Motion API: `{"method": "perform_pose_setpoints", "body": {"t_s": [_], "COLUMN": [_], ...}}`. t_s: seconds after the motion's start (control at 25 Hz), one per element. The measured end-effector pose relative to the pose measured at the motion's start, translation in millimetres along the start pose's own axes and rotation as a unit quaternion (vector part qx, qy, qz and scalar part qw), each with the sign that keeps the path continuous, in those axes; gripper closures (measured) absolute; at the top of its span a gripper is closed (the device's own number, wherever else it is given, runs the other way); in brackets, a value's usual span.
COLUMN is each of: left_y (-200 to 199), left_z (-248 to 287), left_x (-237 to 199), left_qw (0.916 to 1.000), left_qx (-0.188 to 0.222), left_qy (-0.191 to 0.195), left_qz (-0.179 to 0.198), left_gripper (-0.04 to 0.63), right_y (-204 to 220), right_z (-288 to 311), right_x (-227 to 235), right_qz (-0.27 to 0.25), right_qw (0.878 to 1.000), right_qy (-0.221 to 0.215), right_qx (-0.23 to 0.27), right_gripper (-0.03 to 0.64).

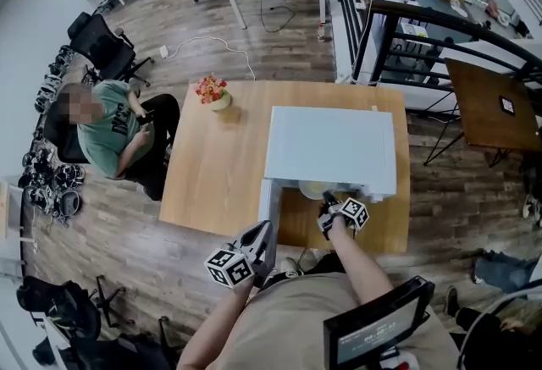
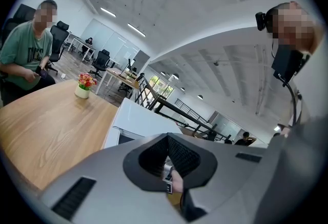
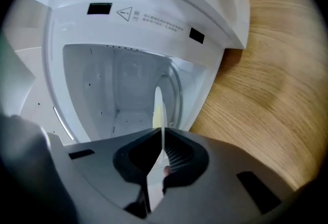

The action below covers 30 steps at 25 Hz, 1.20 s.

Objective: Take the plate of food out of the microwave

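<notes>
Seated person (image 1: 106,135): at the far left edge of the tabletop (image 1: 212,182), not involved.
Flower pot (image 1: 213,94): on the tabletop, well apart from the work.
Left gripper (image 2: 168,165): jaws pressed together with nothing between them, held low just beside the open door (image 1: 269,201).
Microwave (image 1: 330,144): white, on the tabletop, mouth facing the person, cavity lit and otherwise bare.
Plate (image 3: 158,110): at the microwave's mouth, seen edge-on, something pale yellow on it; partly inside.
Right gripper (image 3: 161,159): jaws closed on the plate's near rim.
Step in hand: likely the pull-out, grip made, plate not yet clear of the opening.
Next move: a slow, level draw toward the person, keeping the plate flat so the food does not slide, then setting it on the tabletop.
</notes>
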<state>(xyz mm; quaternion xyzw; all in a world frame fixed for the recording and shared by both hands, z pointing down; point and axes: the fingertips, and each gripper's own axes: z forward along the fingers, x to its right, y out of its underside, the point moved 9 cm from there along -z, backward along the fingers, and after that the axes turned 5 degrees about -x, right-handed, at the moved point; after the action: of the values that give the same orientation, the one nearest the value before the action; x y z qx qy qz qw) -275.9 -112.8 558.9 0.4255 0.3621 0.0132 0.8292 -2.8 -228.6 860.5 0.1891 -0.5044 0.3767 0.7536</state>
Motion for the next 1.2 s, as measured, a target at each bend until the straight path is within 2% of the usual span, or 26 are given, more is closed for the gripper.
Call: {"method": "perform_pose_setpoints", "body": {"t_s": [0.32,0.56,0.84,1.2], "left_y": [1.8,11.8,21.2,36.4], "left_z": [-1.6,-9.8,-21.3,-27.1], "left_x": [-1.8,-7.9,-30.4,-8.2], "left_qw": [0.9995,0.9985,0.9968,0.9913], "left_qx": [0.006,0.003,-0.009,-0.037], "left_qy": [0.03,0.054,0.079,0.126], "left_qz": [0.001,-0.006,-0.007,-0.005], "left_gripper": [0.592,0.592,0.592,0.592], "right_y": [15.8,35.2,61.6,107.6], "right_z": [-44.9,-82.0,-105.1,-207.0], "right_x": [-23.7,-42.8,-53.6,-83.5], "right_qz": [-0.019,-0.03,-0.037,-0.039], "right_qw": [0.999,0.998,0.997,0.993], "right_qy": [-0.044,-0.061,-0.07,-0.093], "right_qx": [-0.01,-0.009,0.014,0.066], "right_gripper": [0.598,0.598,0.598,0.598]}}
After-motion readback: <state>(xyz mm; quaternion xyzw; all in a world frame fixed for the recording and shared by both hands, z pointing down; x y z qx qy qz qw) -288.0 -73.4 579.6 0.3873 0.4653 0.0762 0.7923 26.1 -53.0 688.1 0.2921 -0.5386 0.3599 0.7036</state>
